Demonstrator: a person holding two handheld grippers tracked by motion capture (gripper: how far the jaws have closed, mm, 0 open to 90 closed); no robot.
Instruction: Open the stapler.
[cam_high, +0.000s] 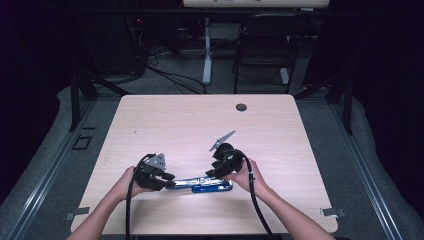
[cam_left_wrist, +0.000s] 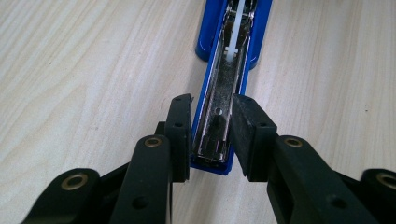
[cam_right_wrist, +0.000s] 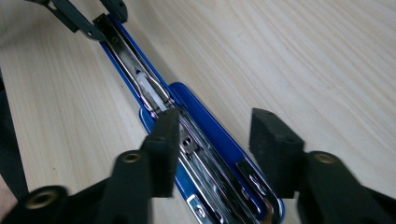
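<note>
While we search the blue stapler (cam_high: 200, 185) for a brand or any lettering, we find none that we can read in any view. We count one stapler, two grippers and two hands. It lies flat on the pale wooden table (cam_high: 190, 120), near the edge closest to the person, swung fully open into one long line with its metal staple channel facing up. In the left gripper view, the left gripper (cam_left_wrist: 212, 135) has its two black jaws clamped on the sides of one end of the stapler (cam_left_wrist: 224, 79), pads pressing the blue shell. In the right gripper view, the right gripper (cam_right_wrist: 215, 149) stands over the other end (cam_right_wrist: 205, 149) with its jaws parted, the stapler between them. The left jaw overlaps the stapler's edge; the right pad is clear of it.

We also count one small dark round grommet (cam_high: 241, 107) at the table's far side.
</note>
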